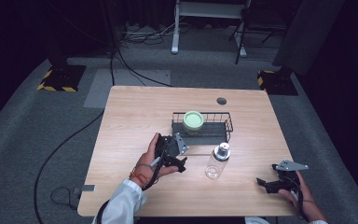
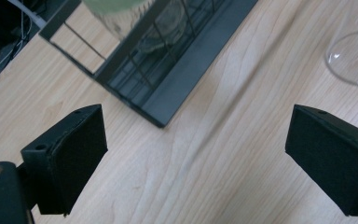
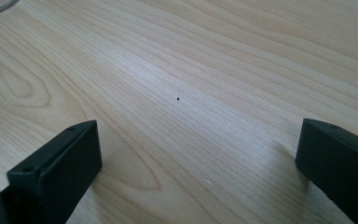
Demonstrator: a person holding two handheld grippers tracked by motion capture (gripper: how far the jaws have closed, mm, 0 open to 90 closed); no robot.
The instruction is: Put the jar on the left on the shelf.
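A black wire basket [image 1: 216, 131] stands mid-table and holds a glass jar with a pale green lid [image 1: 193, 120]. In front of it, outside the basket, a clear jar with a silver lid [image 1: 217, 160] stands on the wood. My left gripper [image 1: 182, 164] hovers just left of that clear jar, open with nothing between its jaws. Seen from the left gripper view [image 2: 196, 158], the basket's corner [image 2: 177, 70] and the clear jar's base [image 2: 354, 60] lie ahead. Near the table's front right, my right gripper [image 1: 260, 182] is open over bare wood [image 3: 186, 98].
The wooden table [image 1: 135, 116] has a dark cable hole [image 1: 221, 101] near its far edge. Cables [image 1: 60, 149] trail across the grey floor to the left, and stand bases [image 1: 60, 77] sit beyond the table's far corners.
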